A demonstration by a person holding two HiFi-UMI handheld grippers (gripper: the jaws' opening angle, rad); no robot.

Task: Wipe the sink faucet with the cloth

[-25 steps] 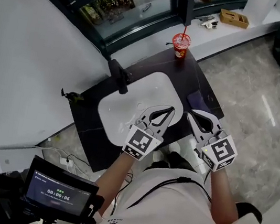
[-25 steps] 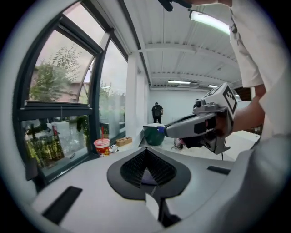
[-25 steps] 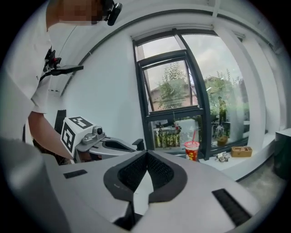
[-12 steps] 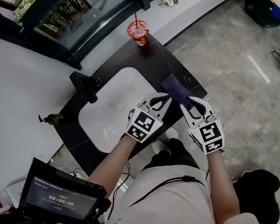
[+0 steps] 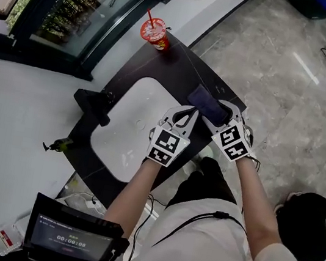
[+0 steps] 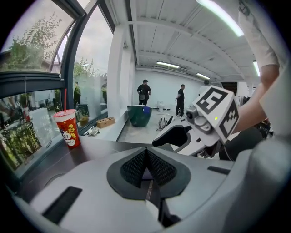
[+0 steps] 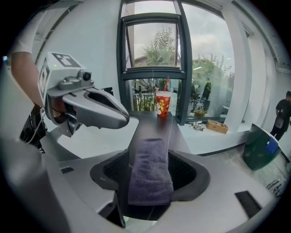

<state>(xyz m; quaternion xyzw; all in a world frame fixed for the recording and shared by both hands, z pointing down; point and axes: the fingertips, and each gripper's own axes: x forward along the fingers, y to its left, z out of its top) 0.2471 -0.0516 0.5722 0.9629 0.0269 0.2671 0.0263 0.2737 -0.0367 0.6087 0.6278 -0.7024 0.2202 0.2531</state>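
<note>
Right tongs (image 5: 217, 118) now lower, at cloth (image 7: 150, 175) just beside sink (image 5: 124, 120); jaws just spread wide, cloth between them, ungripped. Left tongs (image 6: 146, 170) closed, empty, at sink's edge. Faucet (image 5: 93, 106) looks unwiped: all wiping remains.

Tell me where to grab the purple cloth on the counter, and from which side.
Grip the cloth at its near short end, across its narrow width. It lies flat as a long folded strip on the dark counter beside the basin, so come in low from the person's side. The right gripper, whose jaws have just been opening, straddles that end with its pads apart.
</note>
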